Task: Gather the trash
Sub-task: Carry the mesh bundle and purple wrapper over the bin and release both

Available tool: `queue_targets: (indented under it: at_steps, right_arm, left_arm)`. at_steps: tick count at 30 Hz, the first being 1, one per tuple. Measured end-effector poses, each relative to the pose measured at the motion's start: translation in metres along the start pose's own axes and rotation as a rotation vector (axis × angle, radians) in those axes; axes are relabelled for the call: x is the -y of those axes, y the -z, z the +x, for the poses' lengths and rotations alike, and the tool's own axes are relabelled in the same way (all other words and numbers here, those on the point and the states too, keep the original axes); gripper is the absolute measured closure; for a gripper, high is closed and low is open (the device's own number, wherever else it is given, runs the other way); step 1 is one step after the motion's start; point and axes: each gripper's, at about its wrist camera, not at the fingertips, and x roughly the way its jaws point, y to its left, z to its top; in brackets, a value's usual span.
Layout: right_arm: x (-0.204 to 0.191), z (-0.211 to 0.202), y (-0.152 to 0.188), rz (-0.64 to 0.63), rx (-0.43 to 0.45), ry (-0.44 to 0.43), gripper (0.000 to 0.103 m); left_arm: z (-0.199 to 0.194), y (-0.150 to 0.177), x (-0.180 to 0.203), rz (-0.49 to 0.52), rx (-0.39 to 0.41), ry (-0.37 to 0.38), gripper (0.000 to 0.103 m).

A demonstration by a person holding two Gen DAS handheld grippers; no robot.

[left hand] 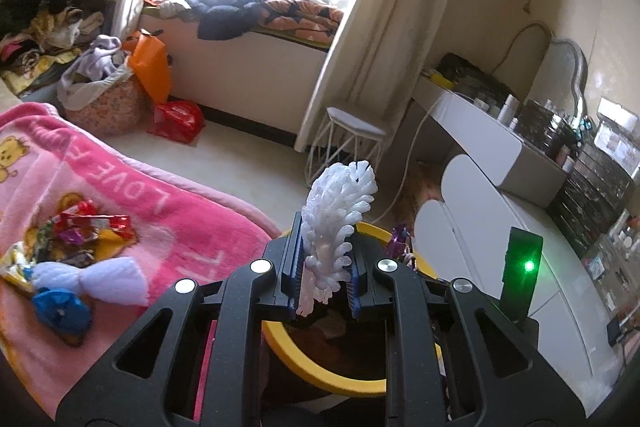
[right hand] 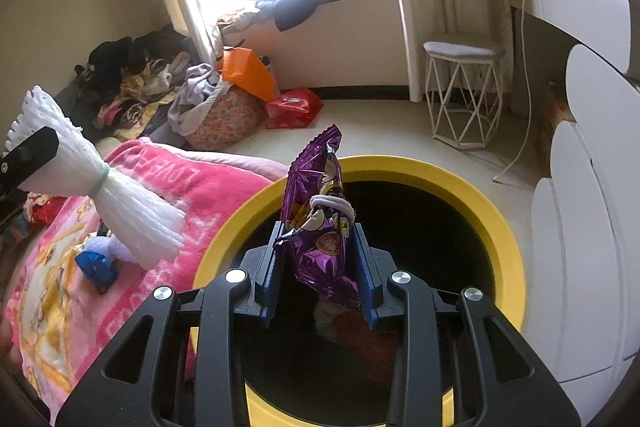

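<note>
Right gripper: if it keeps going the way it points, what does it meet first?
Probably the dark inside of the yellow-rimmed bin: the right gripper, holding the purple snack bag, points down into its opening. Depth unclear.

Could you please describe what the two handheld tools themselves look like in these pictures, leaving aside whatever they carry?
Both look alike. The left tool and the right tool each have a matte black frame with triangular cut-outs, four round silver bolt heads and two blue ribbed fingers. In the left wrist view a black upright module with a glowing green light stands at the right. No hands or sleeves show.
</note>
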Motion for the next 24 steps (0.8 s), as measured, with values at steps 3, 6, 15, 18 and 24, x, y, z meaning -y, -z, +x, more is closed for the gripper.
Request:
queue_targets:
  at_steps: [3, 6, 15, 18, 24]
  right_arm:
    - [0.008, 0.002, 0.001, 0.014, -0.008, 0.013, 0.072]
    - [0.014, 0.002, 0.003, 0.025, -0.012, 0.023, 0.072]
    - [0.028, 0.002, 0.009, 0.054, -0.028, 0.038, 0.071]
    - [0.032, 0.002, 0.01, 0.06, -0.032, 0.036, 0.068]
    - [0.044, 0.002, 0.01, 0.105, -0.04, 0.051, 0.045]
  left_arm:
    - [0.009, 0.003, 0.007, 0.009, -0.013, 0.014, 0.09]
    - [0.015, 0.004, 0.011, 0.011, -0.024, 0.022, 0.09]
    - [0.034, 0.007, 0.021, 0.022, -0.053, 0.041, 0.09]
    - [0.038, 0.007, 0.024, 0.024, -0.055, 0.046, 0.089]
    - [0.045, 0.002, 0.021, -0.003, -0.045, 0.078, 0.039]
